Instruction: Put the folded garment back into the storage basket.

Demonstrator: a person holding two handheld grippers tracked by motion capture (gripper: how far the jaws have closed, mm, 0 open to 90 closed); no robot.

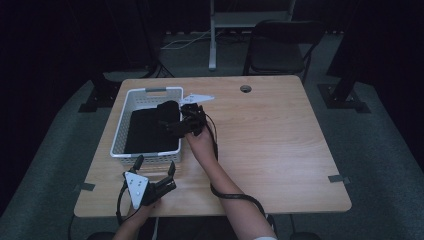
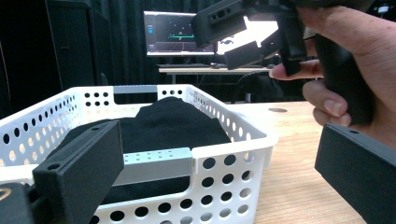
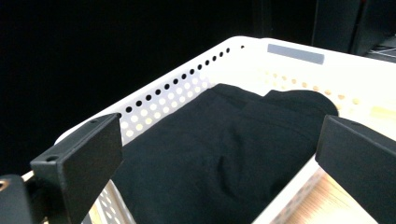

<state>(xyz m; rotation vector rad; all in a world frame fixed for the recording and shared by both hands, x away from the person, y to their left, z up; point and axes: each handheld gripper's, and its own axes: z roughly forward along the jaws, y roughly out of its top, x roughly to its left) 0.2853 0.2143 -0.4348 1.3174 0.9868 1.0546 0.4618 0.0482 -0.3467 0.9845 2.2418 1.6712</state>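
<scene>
A black cloth (image 1: 150, 131) lies folded inside a white plastic basket (image 1: 148, 92), covering most of its floor. Its far right end is bunched into a low hump (image 3: 299, 105) that rises to about the rim; the rest lies flat with soft creases. The basket has perforated walls and grey handle strips at its near and far ends, and sits on the left part of the surface (image 1: 270, 135).

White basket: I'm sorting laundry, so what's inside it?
A folded black cloth covers most of the white basket's floor. Anything beneath the cloth is hidden.
</scene>
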